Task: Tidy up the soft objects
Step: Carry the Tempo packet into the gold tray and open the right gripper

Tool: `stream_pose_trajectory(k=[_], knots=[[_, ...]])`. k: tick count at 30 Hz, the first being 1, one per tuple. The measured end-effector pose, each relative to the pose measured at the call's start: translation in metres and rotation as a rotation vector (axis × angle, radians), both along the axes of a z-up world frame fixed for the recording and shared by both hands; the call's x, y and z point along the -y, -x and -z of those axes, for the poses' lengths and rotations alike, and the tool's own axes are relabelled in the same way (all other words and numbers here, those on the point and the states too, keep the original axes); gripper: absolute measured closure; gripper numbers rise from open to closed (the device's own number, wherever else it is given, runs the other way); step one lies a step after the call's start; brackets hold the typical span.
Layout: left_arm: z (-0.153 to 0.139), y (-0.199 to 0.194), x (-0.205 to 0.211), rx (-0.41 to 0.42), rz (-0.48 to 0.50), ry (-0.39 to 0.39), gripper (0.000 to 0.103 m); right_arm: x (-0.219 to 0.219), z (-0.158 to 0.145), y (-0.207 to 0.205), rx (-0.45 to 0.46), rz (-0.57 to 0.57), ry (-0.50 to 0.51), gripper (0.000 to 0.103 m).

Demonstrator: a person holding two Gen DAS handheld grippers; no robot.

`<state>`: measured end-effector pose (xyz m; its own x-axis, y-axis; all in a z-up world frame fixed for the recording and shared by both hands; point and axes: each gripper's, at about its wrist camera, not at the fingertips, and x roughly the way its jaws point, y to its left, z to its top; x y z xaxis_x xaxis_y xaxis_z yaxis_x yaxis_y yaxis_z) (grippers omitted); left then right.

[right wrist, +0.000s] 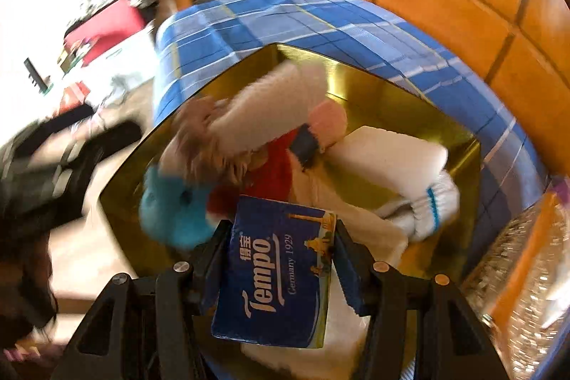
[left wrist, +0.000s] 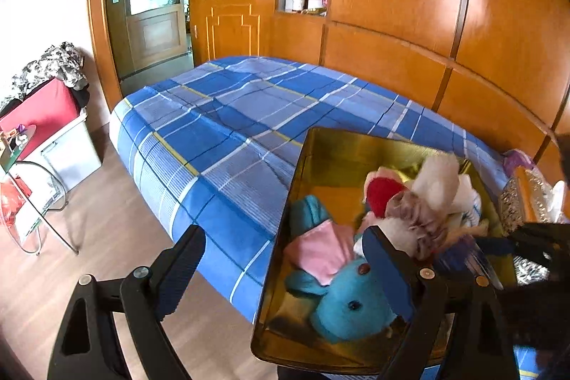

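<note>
Two tools in play here: the right tool is clamped on a blue Tempo tissue pack, hanging right over the gold tray that sits on the plaid bed. Left tool is spread wide with nothing in it, one finger over the tray edge. Inside the tray there's a blue plush toy, a white plush with red and white socks all piled together.
</note>
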<state>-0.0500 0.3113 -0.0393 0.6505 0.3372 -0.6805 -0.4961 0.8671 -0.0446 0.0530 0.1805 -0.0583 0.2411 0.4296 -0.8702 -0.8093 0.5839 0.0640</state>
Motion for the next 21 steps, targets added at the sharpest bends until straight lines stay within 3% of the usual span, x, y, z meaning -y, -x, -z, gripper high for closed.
stream_pose_trajectory(k=[5,8,11,16,21], knots=[[0.008,-0.003,0.003,-0.022,0.015,0.007,0.013,-0.011,0.024,-0.034,0.017,0.156,0.059,0.05],[0.009,-0.004,0.006,-0.026,0.021,0.005,0.011,-0.004,0.035,-0.043,-0.01,0.193,0.071,0.05],[0.008,-0.004,0.007,-0.022,0.016,0.003,0.009,0.007,0.031,-0.043,-0.036,0.217,0.034,0.048],[0.006,-0.004,0.011,-0.02,0.017,-0.009,0.009,0.014,0.02,-0.041,-0.018,0.234,-0.023,0.036],[0.001,-0.001,0.014,-0.005,0.01,-0.023,0.008,0.017,0.005,-0.027,0.046,0.235,-0.034,0.031]])
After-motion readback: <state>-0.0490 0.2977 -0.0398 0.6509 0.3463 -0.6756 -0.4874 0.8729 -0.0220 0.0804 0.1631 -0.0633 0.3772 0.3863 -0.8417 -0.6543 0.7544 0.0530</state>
